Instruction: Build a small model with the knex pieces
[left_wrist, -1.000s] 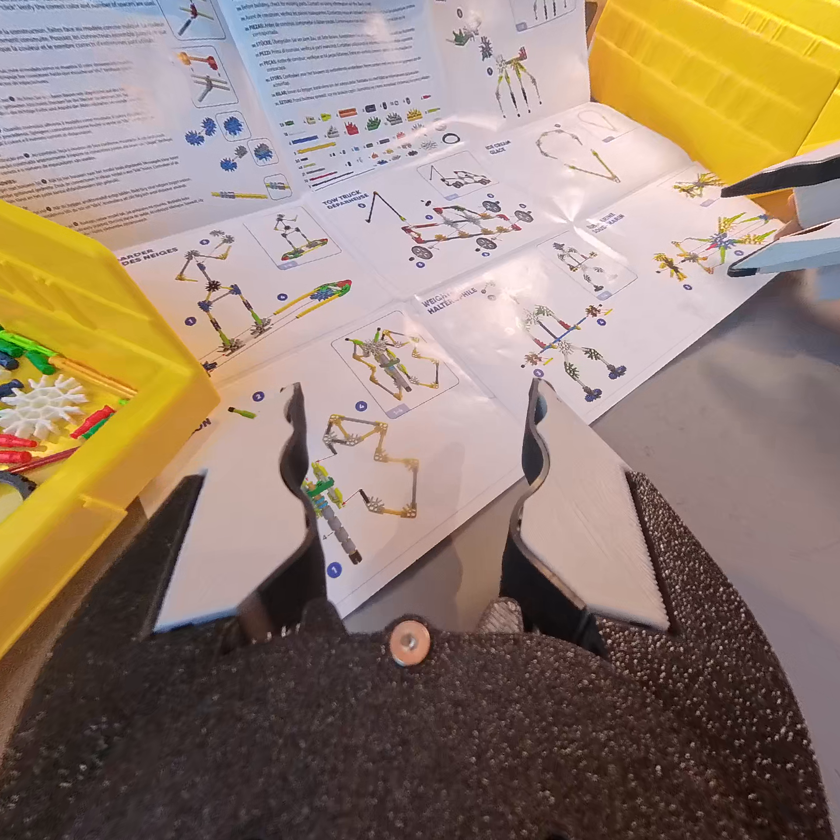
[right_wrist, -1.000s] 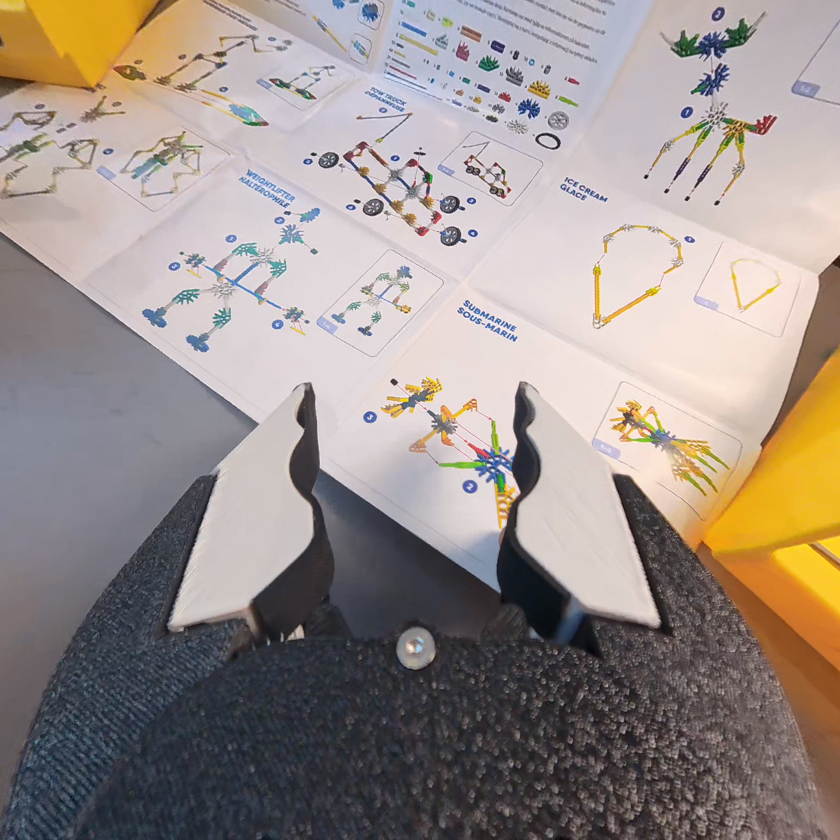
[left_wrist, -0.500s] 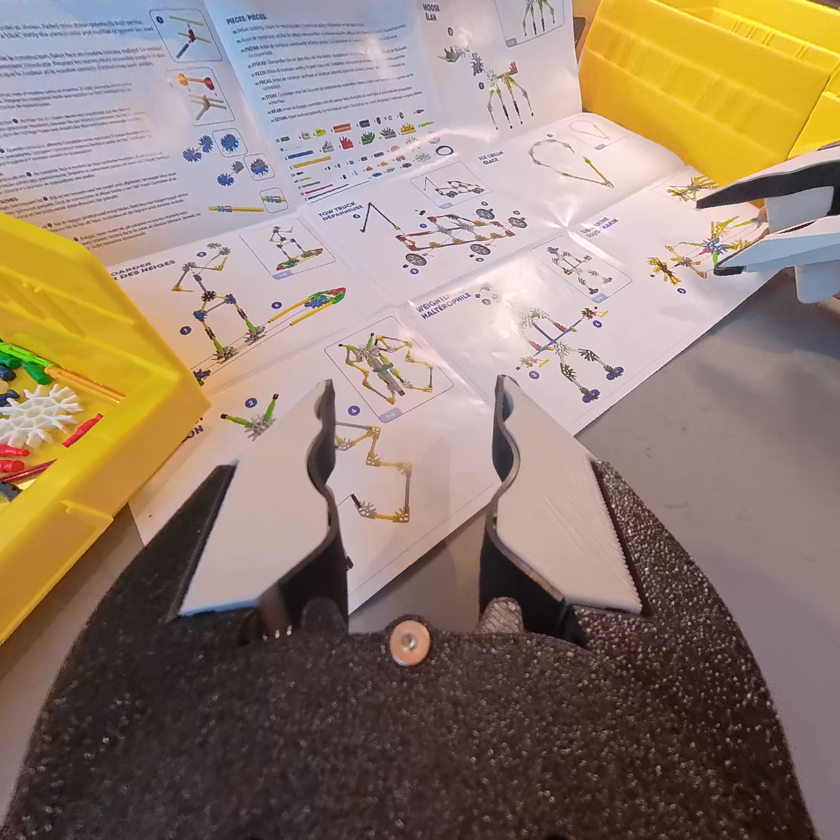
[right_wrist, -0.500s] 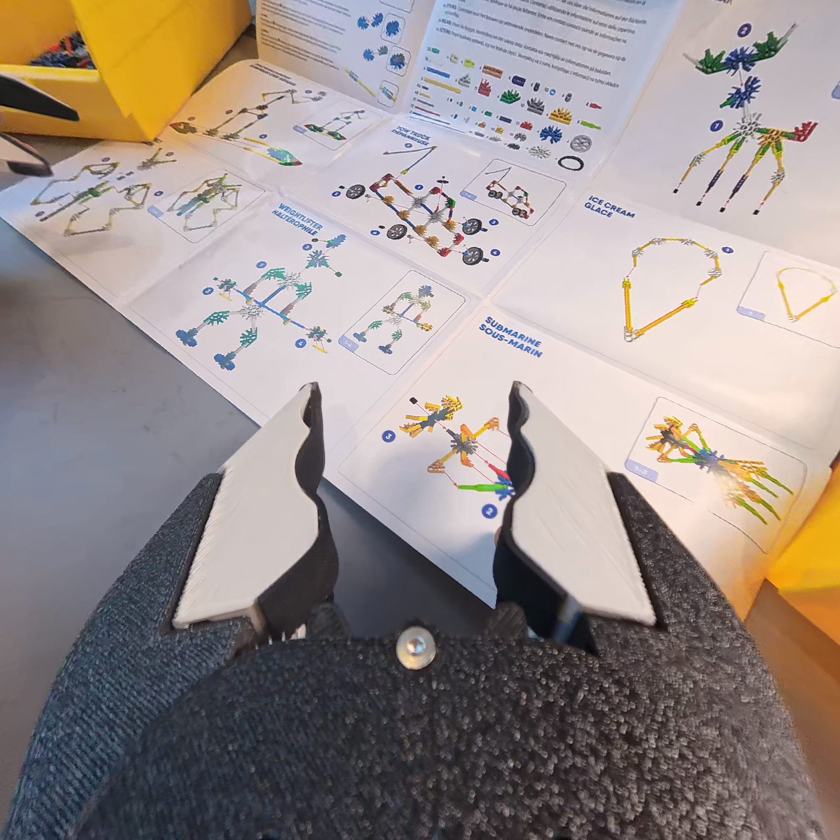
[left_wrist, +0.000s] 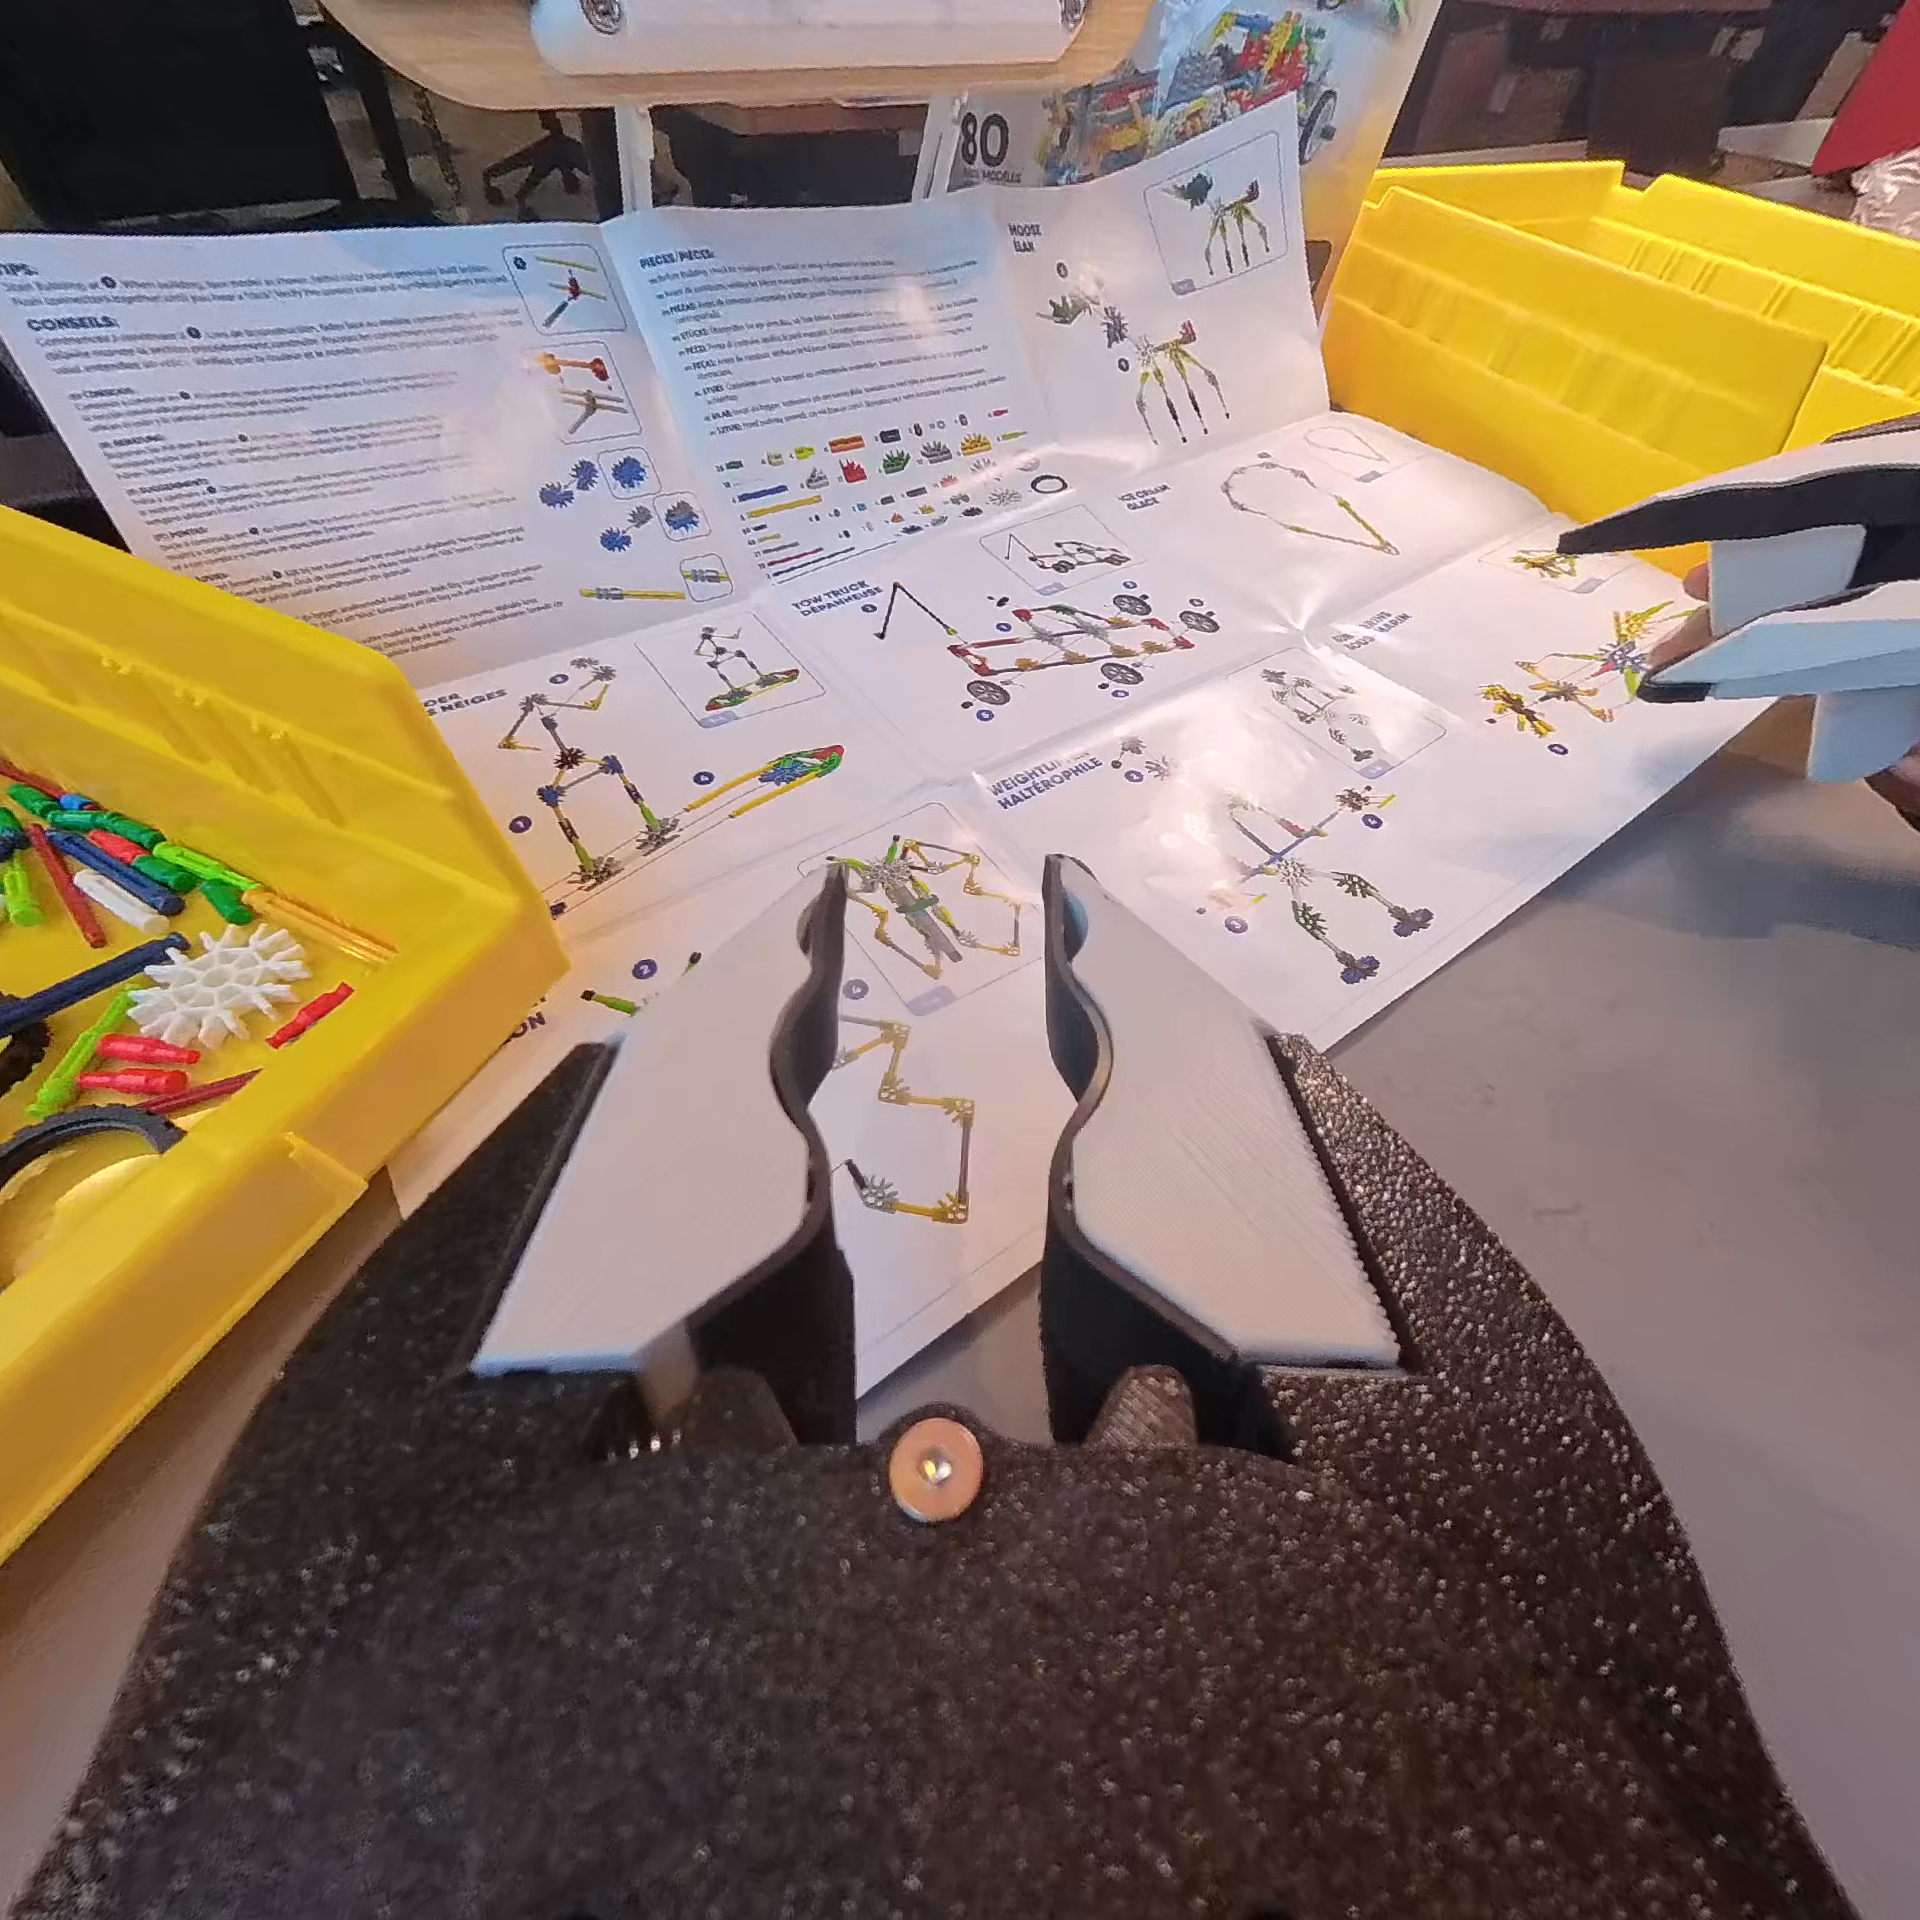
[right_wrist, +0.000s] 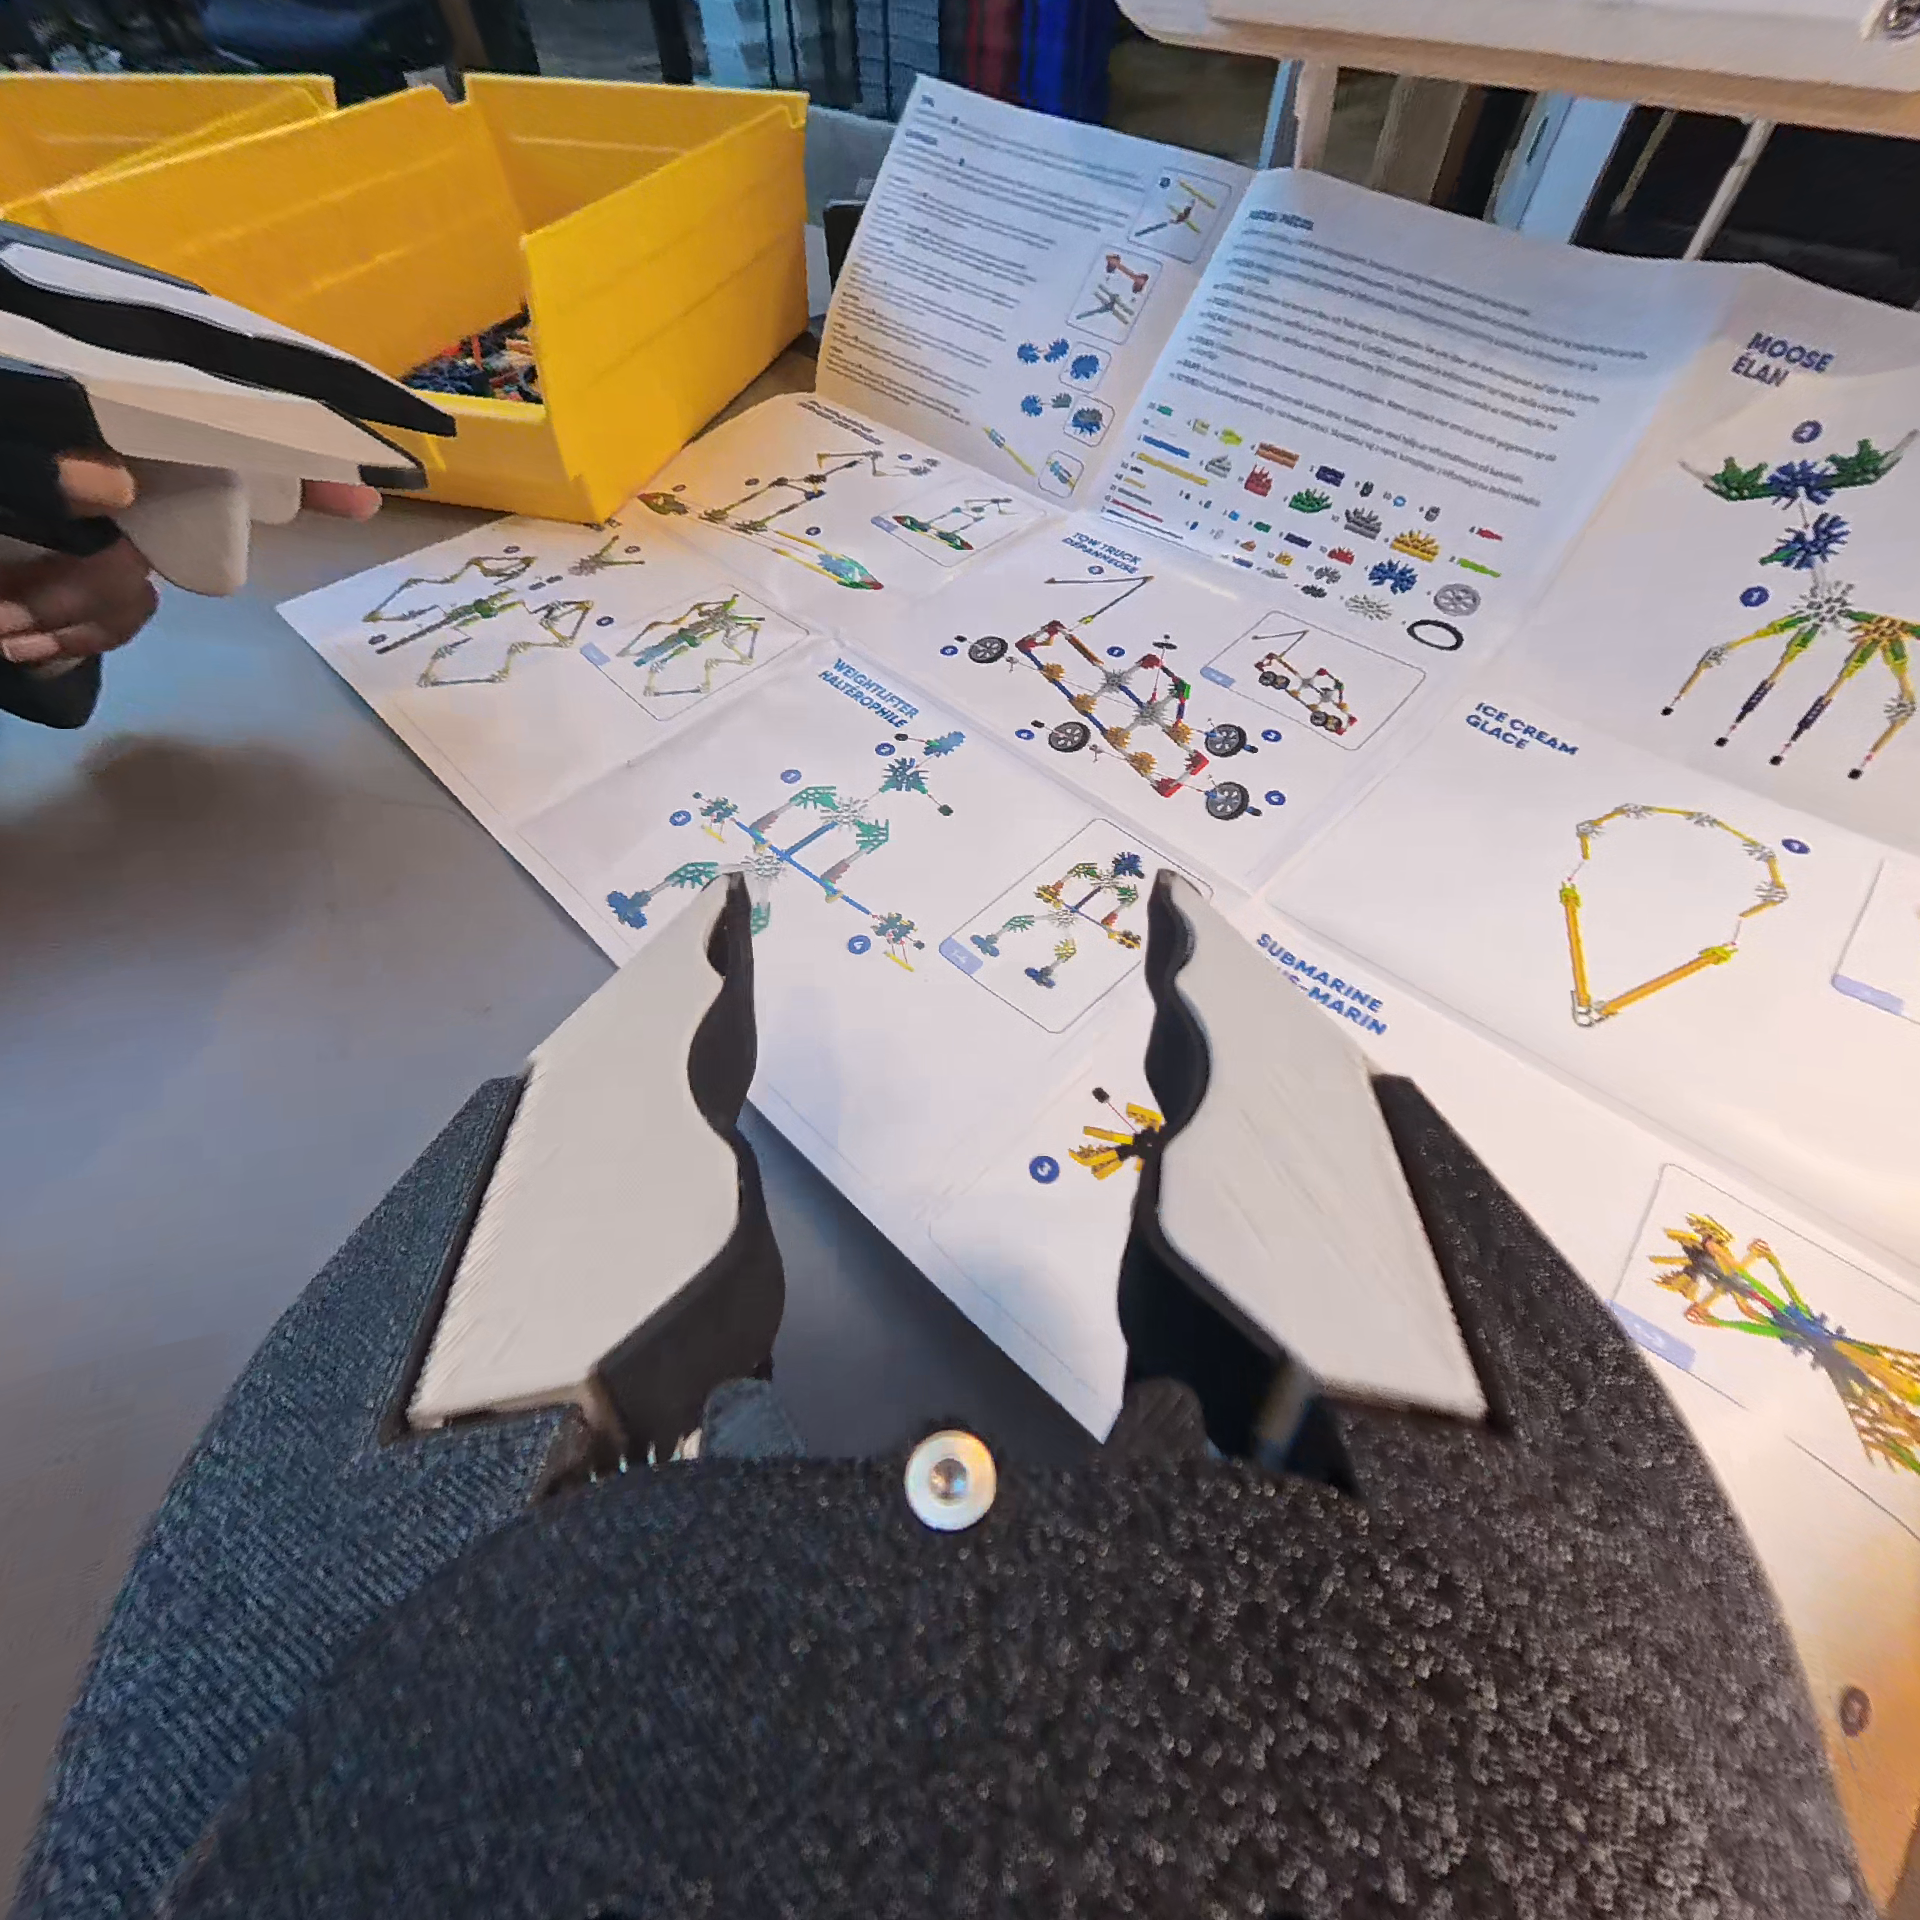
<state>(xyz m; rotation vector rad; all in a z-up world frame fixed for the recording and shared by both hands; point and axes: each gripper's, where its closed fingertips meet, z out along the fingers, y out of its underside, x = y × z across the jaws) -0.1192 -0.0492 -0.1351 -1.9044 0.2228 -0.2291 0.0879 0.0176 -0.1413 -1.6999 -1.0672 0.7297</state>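
Note:
A large white folded instruction sheet (left_wrist: 935, 727) with pictures of rod-and-connector models lies on the grey table (left_wrist: 1610, 1091), its far part propped upright. My left gripper (left_wrist: 940, 873) hangs over the sheet's near edge, jaws narrowly open and empty. To its left, a yellow bin (left_wrist: 260, 748) holds coloured rods and a white snowflake connector (left_wrist: 223, 982). My right gripper (right_wrist: 948, 881) is open and empty over the sheet (right_wrist: 1351, 831). It also shows in the left wrist view (left_wrist: 1605, 618) at the sheet's right end. The left gripper shows in the right wrist view (right_wrist: 431, 454).
More yellow bins (left_wrist: 1558, 343) stand at the sheet's right side. In the right wrist view the yellow bin (right_wrist: 665, 343) with small pieces stands at the far left, and a hand (right_wrist: 73, 603) holds the left gripper. A toy box (left_wrist: 1143, 104) stands behind the sheet.
My left jaws have narrowed steadily. Both grippers have pulled back and tilted up, so more of the sheet and the room behind shows. The right jaws keep about the same gap.

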